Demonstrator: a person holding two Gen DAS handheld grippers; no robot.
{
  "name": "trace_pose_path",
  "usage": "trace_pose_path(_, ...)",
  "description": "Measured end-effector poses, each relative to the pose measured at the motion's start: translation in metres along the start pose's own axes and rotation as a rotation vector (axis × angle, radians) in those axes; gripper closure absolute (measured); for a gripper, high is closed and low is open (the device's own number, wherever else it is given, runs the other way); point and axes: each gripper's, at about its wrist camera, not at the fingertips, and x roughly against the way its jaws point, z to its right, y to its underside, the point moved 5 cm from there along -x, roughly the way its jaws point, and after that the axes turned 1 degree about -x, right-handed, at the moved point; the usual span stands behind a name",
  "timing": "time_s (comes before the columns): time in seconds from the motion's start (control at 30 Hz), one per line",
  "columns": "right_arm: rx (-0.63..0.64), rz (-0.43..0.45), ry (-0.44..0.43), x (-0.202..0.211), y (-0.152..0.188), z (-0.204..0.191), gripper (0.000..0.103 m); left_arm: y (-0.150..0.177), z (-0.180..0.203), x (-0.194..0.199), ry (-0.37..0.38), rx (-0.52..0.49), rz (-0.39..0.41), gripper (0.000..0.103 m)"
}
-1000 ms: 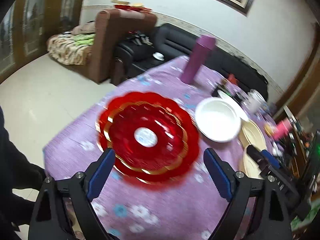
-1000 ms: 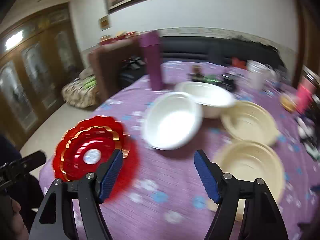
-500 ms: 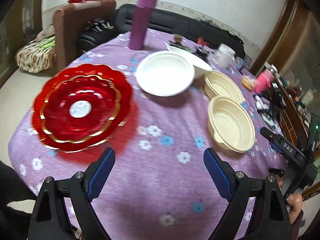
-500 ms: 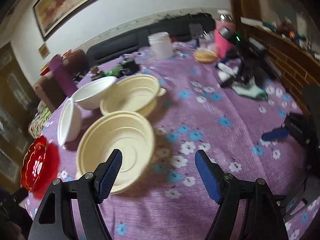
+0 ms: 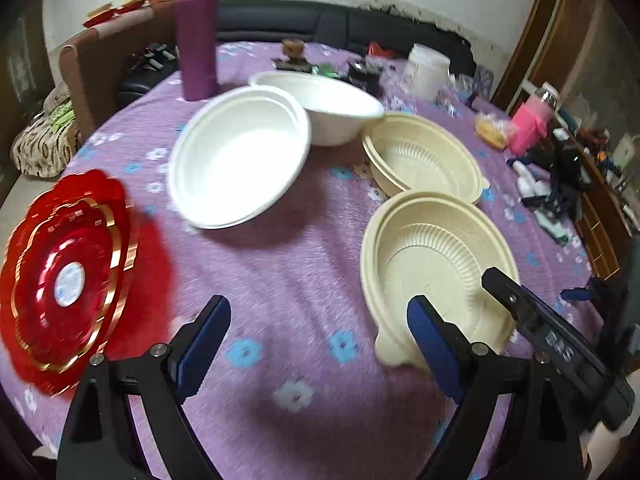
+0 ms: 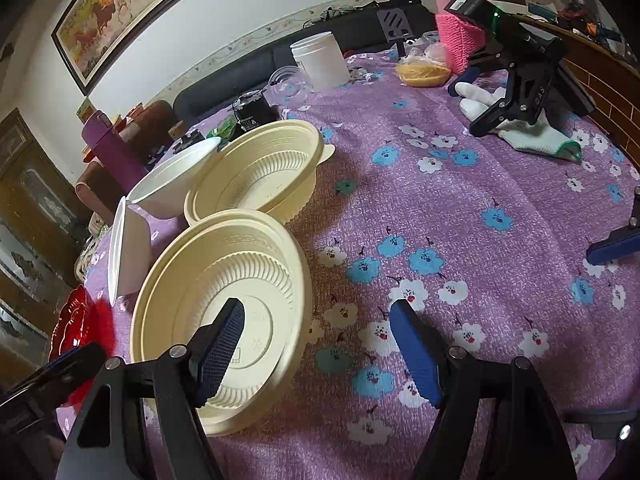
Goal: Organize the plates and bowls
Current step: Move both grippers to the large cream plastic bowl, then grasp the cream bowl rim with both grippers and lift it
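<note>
Near cream bowl (image 6: pixel 224 300) looks light, thin, flexible; we'd pinch its rim. Both claws, left (image 5: pixel 316 344) and right (image 6: pixel 316 344), gape empty.

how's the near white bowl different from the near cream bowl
The near white bowl is plain, smooth white; the near cream bowl is yellowish with fine ribs around its inner wall.
The white bowl is tipped up, its far rim propped on the second white bowl; the cream bowl sits about level on the tablecloth.
The cream bowl has a small tab at its rim; none shows on the white one.
Both are empty, round and ungripped.
</note>
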Motion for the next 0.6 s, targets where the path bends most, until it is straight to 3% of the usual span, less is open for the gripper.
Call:
trace_pose_path(0.13,0.013,0.002,-0.001,-0.003,0.002,0.001,0.026,-0.006,0.010,-0.024,-0.003,-0.001,-0.029,0.014)
trace_pose_path(0.27,0.038,-0.008,-0.002,-0.008,0.004,-0.003,0.037,-0.008,0.019,-0.039,0.014,-0.004,-0.052,0.014)
trace_pose_path(0.37,0.055,-0.021,-0.004,-0.013,0.006,-0.006,0.050,-0.007,0.027,-0.048,0.012,-0.029,-0.076,0.037)
trace_pose_path(0.43,0.064,-0.030,-0.007,-0.014,0.008,-0.008,0.060,-0.005,0.034,-0.055,0.031,-0.056,-0.114,0.075)
trace_pose_path(0.47,0.066,-0.033,-0.009,-0.016,0.008,-0.008,0.067,-0.003,0.035,-0.058,0.036,-0.061,-0.133,0.083)
trace_pose_path(0.6,0.079,-0.032,-0.018,-0.016,0.009,-0.011,0.080,0.000,0.036,-0.052,0.053,-0.059,-0.123,0.087)
